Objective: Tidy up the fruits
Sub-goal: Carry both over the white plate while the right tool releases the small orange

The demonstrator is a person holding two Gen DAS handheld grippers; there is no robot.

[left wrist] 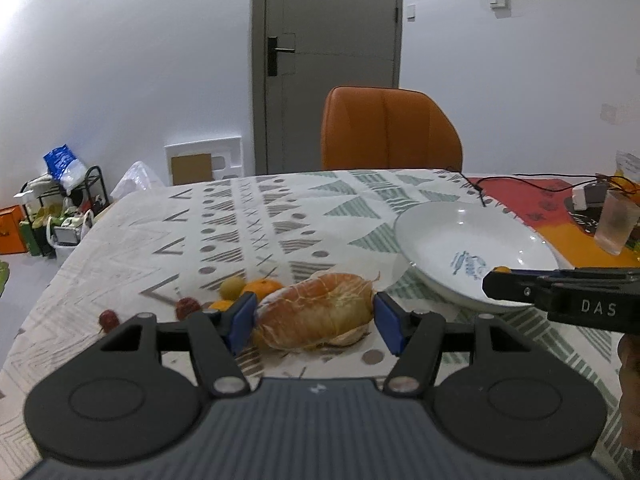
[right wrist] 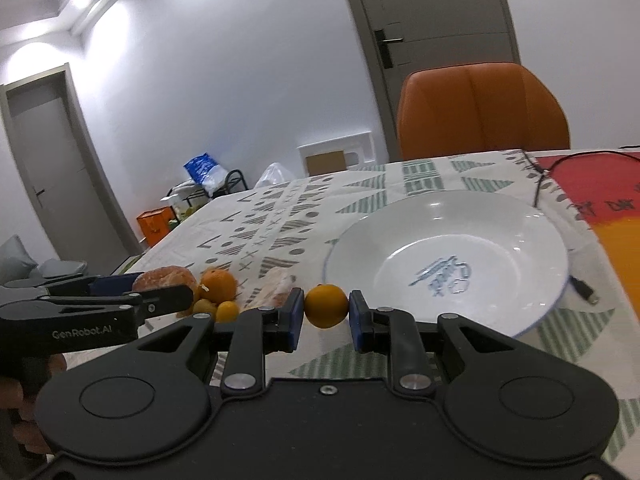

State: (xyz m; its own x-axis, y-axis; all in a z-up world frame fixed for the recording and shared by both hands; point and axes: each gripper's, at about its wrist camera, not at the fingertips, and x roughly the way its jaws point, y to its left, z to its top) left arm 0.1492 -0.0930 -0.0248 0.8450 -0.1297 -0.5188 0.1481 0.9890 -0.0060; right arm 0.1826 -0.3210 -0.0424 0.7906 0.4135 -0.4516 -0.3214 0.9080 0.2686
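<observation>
a: left gripper [left wrist: 316,322]?
b: jaws about half spread, blue pads pressed on both ends of the peeled fruit [left wrist: 316,310], the pithy orange lump. wide grip because the thing is wide and soft, so it's held by the ends, off the cloth i think.
a: right gripper [right wrist: 325,312]?
b: nearly closed, clamped on a small orange [right wrist: 326,306]. tiny round fruit, so a tight pinch keeps it from rolling out.
a: where's the plate [right wrist: 540,220]?
b: white, nothing in it, at 1 o'clock from the right jaws, close by. in the left view it's at 2 o'clock.
a: so both loads head there?
b: my guess, it's the only dish, and both grippers point roughly that way.
a: loose fruit left?
b: pile [left wrist: 244,290] at 10 o'clock of the left gripper: an orange, a green one, red dates [left wrist: 188,306], all on the tablecloth [left wrist: 248,220]. still unsorted.
a: risk?
b: peeled fruit may squash or slip. cable [right wrist: 584,292] lies by the plate rim at 3 o'clock.
</observation>
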